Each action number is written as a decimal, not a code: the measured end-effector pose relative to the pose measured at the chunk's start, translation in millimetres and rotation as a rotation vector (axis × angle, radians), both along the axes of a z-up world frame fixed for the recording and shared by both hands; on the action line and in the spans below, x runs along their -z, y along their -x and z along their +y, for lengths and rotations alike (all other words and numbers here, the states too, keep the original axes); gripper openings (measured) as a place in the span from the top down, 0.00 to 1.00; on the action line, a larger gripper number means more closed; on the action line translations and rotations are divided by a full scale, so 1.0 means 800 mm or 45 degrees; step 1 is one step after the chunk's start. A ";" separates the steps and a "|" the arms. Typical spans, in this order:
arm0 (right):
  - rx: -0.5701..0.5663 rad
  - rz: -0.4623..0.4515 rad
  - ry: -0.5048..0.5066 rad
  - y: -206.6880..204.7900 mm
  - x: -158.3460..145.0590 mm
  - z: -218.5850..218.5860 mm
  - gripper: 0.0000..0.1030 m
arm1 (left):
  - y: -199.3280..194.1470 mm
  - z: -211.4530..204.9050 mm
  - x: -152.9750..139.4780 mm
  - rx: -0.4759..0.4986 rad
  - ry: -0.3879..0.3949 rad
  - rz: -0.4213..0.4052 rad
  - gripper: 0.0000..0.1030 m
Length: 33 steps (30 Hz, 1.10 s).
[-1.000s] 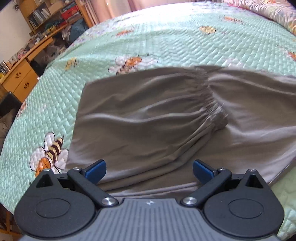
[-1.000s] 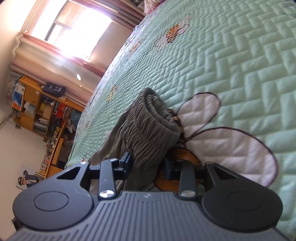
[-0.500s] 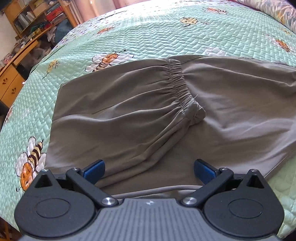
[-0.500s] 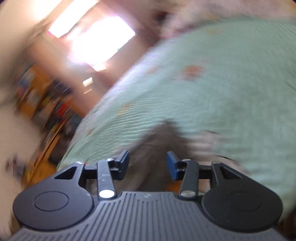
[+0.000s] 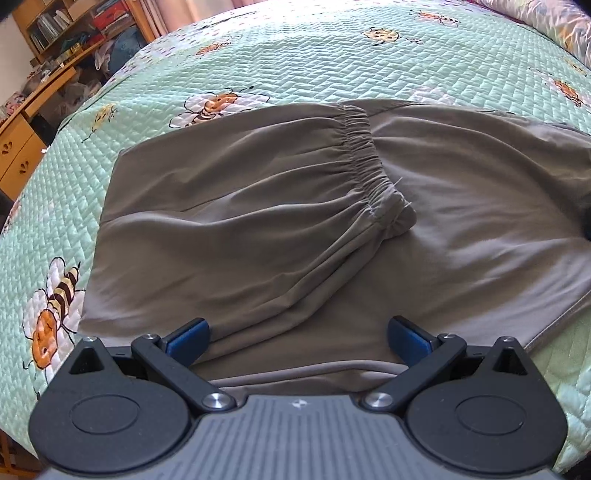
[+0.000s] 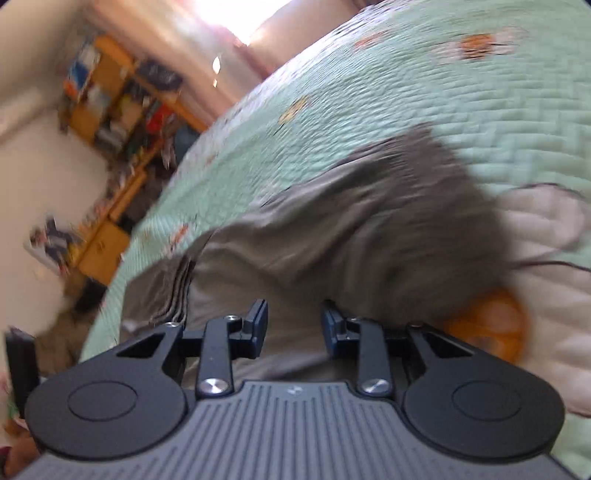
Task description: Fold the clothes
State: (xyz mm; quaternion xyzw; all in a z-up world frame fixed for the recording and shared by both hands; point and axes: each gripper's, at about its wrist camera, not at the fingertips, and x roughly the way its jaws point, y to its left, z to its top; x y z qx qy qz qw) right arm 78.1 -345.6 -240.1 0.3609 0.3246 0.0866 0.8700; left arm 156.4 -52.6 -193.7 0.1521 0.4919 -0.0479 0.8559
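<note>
From the left wrist camera, the left tongs (image 5: 297,338) are hovering wide open, gripping nothing, over grey trousers (image 5: 332,229) lying on the bed (image 5: 332,62). Their elastic waistband (image 5: 364,158) is running from 12 toward 2 o'clock.

From the blurred right wrist camera, the right tongs (image 6: 294,326), jaws having just been closing, are seemingly empty; the trousers are stretching from 10 toward 2 o'clock, nearer this hand.

No legible text, label or number in either view; book spines on the shelves (image 5: 55,26) upper left too small to read.
</note>
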 end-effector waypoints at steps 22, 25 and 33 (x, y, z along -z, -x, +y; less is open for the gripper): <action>-0.293 0.015 -0.152 -0.121 -0.035 -0.077 0.58 | 0.028 -0.158 -0.028 0.566 0.305 -0.138 0.03; -0.207 0.177 -0.005 -0.144 -0.002 -0.087 1.00 | 0.017 -0.173 0.014 0.563 0.262 0.030 0.01; -0.090 0.055 -0.113 -0.102 -0.028 -0.105 0.83 | 0.029 -0.168 0.017 0.580 0.254 -0.002 0.01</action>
